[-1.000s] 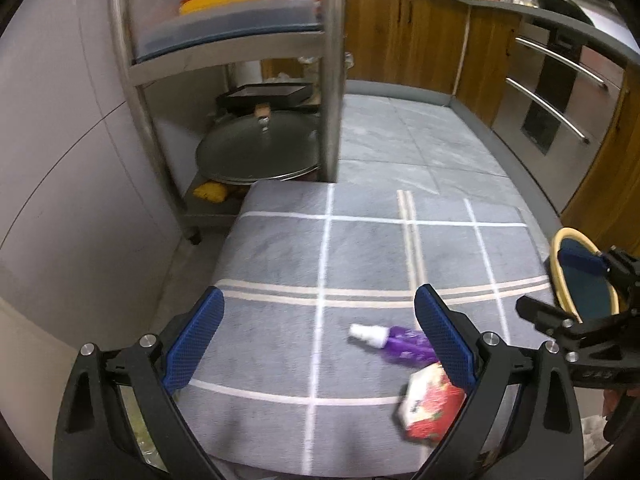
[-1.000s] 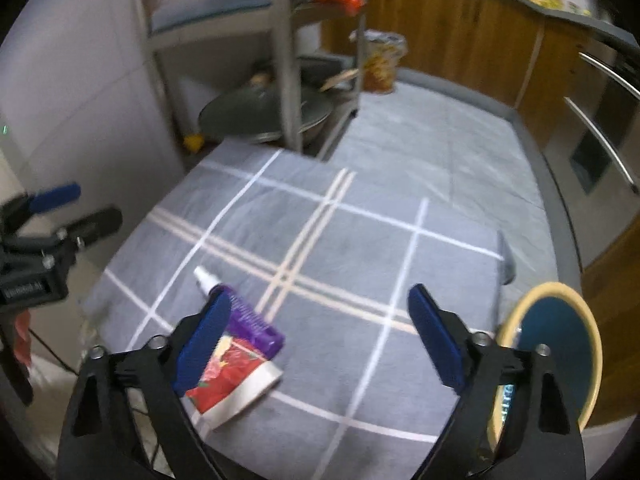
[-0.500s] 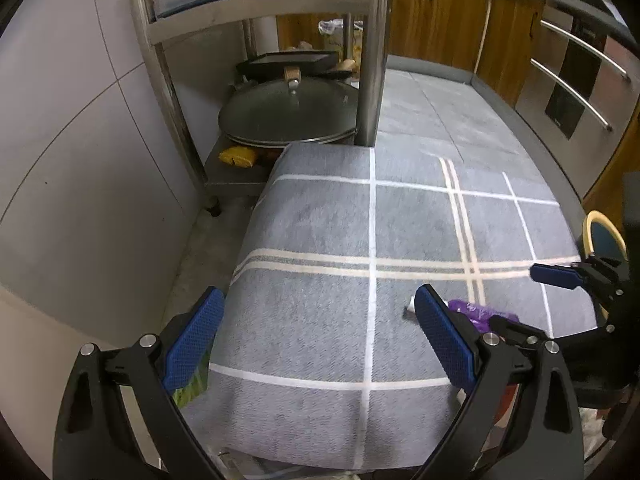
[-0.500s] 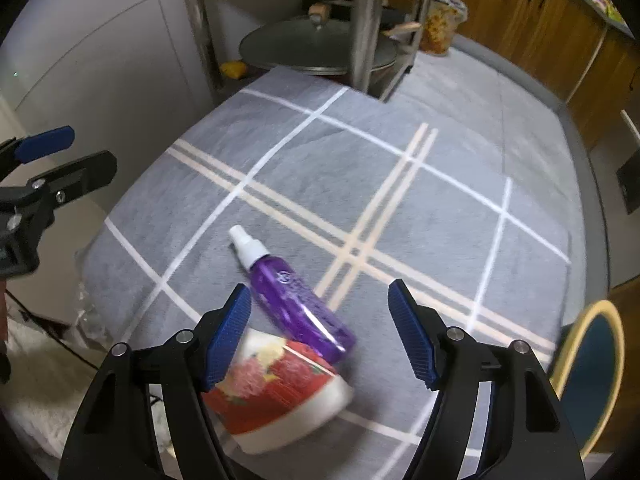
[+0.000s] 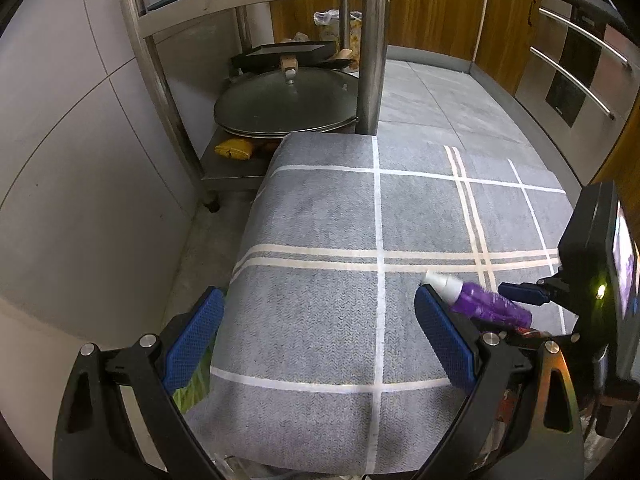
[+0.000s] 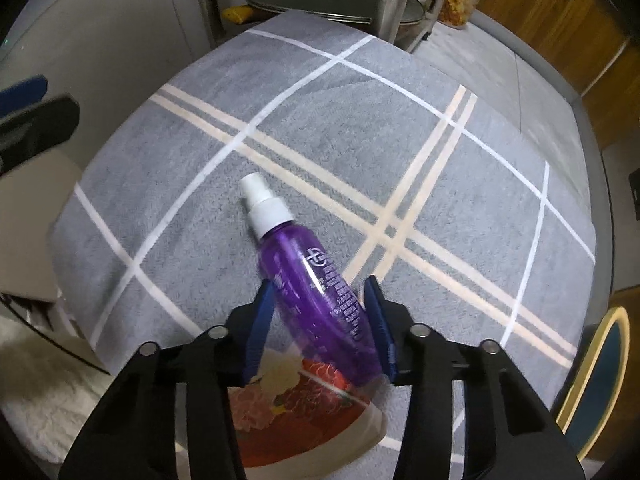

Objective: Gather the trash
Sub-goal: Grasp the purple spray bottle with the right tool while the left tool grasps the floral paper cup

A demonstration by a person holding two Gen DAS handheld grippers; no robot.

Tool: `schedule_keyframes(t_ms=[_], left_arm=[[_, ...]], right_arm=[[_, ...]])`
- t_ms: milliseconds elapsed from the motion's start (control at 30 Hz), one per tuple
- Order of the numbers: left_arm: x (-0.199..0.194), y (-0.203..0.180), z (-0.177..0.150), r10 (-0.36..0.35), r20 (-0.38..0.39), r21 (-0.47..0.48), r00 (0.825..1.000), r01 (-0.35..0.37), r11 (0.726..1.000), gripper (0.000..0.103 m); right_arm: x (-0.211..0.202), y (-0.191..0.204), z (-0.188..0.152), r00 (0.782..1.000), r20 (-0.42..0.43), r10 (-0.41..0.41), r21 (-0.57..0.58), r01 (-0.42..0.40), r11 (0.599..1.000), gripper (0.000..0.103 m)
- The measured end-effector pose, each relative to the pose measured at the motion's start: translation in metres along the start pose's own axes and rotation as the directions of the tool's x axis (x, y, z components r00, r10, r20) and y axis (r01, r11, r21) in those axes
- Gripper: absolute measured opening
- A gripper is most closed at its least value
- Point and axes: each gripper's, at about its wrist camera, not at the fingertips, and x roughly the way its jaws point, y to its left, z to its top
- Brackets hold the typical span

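A purple spray bottle (image 6: 316, 280) with a white nozzle lies on the grey striped mat (image 6: 360, 120). Its base rests over a red-and-white flowered packet (image 6: 296, 400). My right gripper (image 6: 318, 292) points steeply down over the bottle. Its jaws are closing, and the blue pads (image 6: 264, 312) touch both sides of the bottle's body. In the left wrist view the bottle (image 5: 488, 306) shows at the right, with one right-hand finger (image 5: 520, 292) behind it. My left gripper (image 5: 320, 340) hangs open over the mat (image 5: 320, 220), with nothing between its fingers.
A steel rack (image 5: 370, 40) holding a glass pan lid (image 5: 284, 100) stands at the mat's far end. Wooden cabinets (image 5: 432, 8) and oven drawers (image 5: 576, 68) line the right. A yellow-rimmed blue object (image 6: 600, 380) and a white fluffy rug (image 6: 32, 380) flank the mat.
The right gripper came down over the purple bottle and its jaws narrowed from wide open to touching it. The left gripper sank a little toward the mat.
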Motion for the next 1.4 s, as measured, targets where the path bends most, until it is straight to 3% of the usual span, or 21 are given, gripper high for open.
schedule_keyframes(t_ms=[300, 467, 800, 1033, 1400], left_arm=[[0.002, -0.014, 0.0, -0.008, -0.004, 0.032, 1.0, 0.009, 0.999, 0.095], [0.0, -0.033, -0.004, -0.062, -0.006, 0.086, 0.998, 0.062, 0.994, 0.095], [0.0, -0.106, -0.031, -0.226, -0.092, 0.272, 0.97, 0.242, 0.931, 0.095], [0.008, -0.142, -0.05, -0.258, -0.171, 0.327, 0.951, 0.302, 0.896, 0.094], [0.026, -0.16, -0.061, -0.227, -0.239, 0.353, 0.944, 0.302, 0.885, 0.095]], right_arm=[[-0.032, -0.038, -0.01, 0.995, 0.08, -0.051, 0.101, 0.043, 0.994, 0.035], [-0.05, -0.078, -0.025, 0.991, 0.102, -0.092, 0.199, 0.07, 0.978, 0.033], [-0.072, -0.12, -0.053, 0.984, 0.116, -0.134, 0.284, 0.096, 0.954, 0.032], [-0.081, -0.134, -0.069, 0.981, 0.123, -0.147, 0.306, 0.104, 0.946, 0.032], [-0.085, -0.148, -0.077, 0.98, 0.128, -0.153, 0.326, 0.104, 0.94, 0.032]])
